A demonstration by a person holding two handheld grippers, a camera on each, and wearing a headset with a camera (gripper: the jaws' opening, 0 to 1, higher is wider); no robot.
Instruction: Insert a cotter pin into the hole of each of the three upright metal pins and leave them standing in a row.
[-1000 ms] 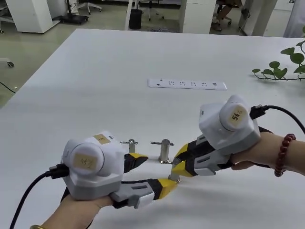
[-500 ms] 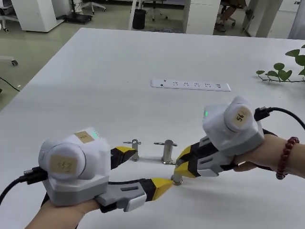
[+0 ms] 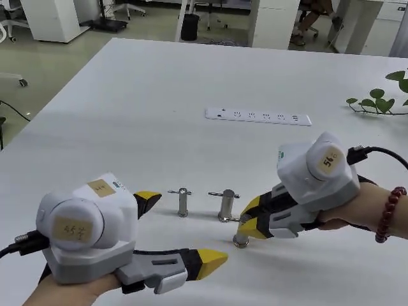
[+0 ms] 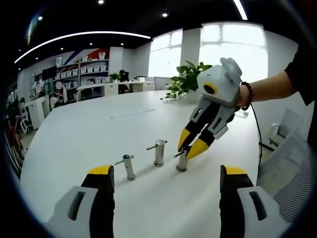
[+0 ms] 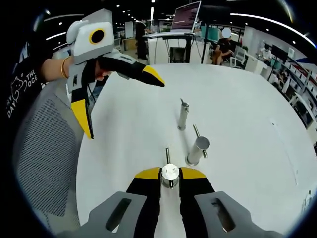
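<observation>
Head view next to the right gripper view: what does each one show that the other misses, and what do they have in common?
The head view adds a power strip across the table, a leafy plant and a red bead bracelet. The right gripper view adds a close look down onto the nearest pin, clamped by the right hand-held gripper, plus a computer screen far behind. Both share that pin, the middle pin and the left pin upright in a row, and the left hand-held gripper, wide open.

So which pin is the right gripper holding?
The near pin, at the row's right end, sits between the right gripper's jaws; the middle pin and left pin stand free.
</observation>
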